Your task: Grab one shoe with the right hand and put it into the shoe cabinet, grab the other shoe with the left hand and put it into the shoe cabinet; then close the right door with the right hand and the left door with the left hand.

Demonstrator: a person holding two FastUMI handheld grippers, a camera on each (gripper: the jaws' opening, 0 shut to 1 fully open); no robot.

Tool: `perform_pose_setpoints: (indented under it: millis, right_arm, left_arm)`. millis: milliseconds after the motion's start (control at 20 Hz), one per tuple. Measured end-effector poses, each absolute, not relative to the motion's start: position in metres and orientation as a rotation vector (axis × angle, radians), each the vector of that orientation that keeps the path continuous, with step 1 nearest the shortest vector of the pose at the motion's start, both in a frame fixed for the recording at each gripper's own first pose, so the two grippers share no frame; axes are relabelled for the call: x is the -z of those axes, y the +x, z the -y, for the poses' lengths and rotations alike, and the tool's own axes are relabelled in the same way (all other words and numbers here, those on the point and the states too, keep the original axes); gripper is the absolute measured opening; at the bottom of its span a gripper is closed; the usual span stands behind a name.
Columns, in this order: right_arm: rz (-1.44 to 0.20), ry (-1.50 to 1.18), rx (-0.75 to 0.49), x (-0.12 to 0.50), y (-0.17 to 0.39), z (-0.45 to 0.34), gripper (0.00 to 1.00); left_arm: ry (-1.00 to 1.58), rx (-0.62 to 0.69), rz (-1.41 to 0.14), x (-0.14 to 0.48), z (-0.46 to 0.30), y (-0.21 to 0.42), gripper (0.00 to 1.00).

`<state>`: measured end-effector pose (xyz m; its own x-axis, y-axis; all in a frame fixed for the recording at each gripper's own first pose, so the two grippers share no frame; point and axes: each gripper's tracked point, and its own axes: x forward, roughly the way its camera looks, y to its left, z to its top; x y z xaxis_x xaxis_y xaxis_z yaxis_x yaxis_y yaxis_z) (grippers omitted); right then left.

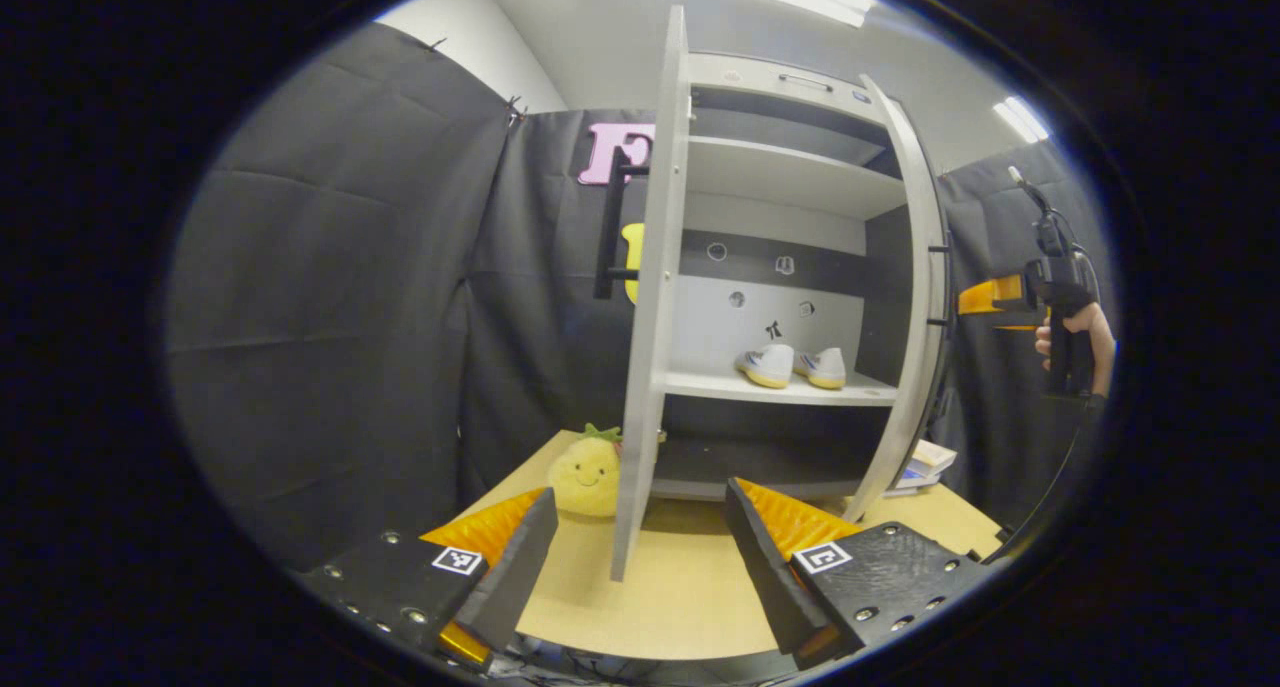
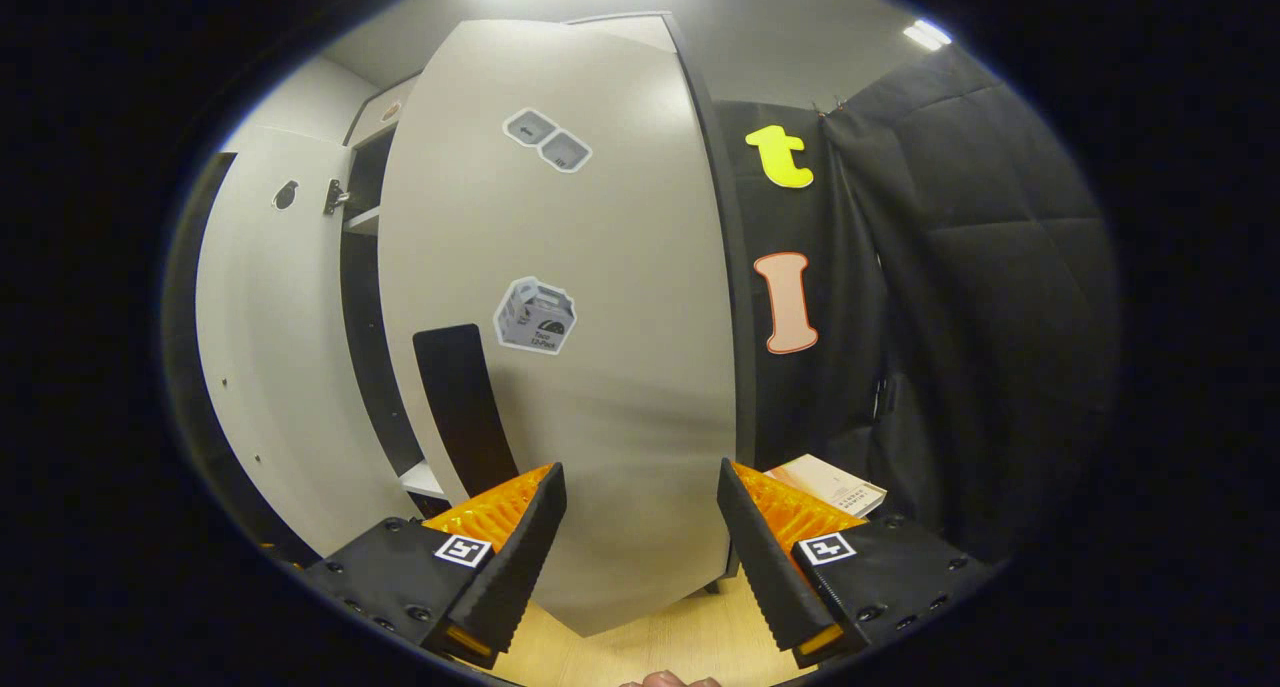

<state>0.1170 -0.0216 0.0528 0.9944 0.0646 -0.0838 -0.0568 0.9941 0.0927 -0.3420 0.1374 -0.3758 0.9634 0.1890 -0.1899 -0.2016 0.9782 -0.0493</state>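
Two white shoes (image 1: 768,364) (image 1: 822,367) stand side by side on a lower shelf of the grey shoe cabinet (image 1: 790,182). Both doors stand open: the left door (image 1: 650,317) is edge-on to me, the right door (image 1: 925,297) swings out on the far side. My left gripper (image 1: 640,537) is open and holds nothing, low over the table in front of the left door's edge. My right gripper (image 2: 640,527) is open, close to the outer face of the right door (image 2: 580,367), near its black handle (image 2: 465,407). A hand (image 1: 1075,332) holds the right gripper (image 1: 985,309) just outside that door.
A yellow pineapple plush (image 1: 590,475) sits on the wooden table (image 1: 680,597) left of the left door. Stacked books (image 1: 925,464) (image 2: 830,482) lie at the cabinet's right foot. Black cloth walls close in behind and on both sides. The left door's inner face (image 2: 270,367) shows beyond the right door.
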Motion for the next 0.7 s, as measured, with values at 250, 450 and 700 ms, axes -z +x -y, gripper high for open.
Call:
perform_pose_setpoints:
  millis: [250,450,700]
  right_arm:
    - [-0.109,0.097,-0.004,-0.035,0.101,0.039,0.96]
    - [-0.123,0.083,0.038,-0.017,0.089,0.049,0.96]
    - [-0.169,0.057,0.038,0.008,0.082,0.043,0.92]
  left_arm:
    - [-0.031,-0.24,-0.172,0.352,-0.19,-0.334,0.96]
    - [-0.012,-0.251,-0.121,0.315,-0.224,-0.322,0.96]
    - [-0.011,-0.237,-0.039,0.26,-0.258,-0.296,0.96]
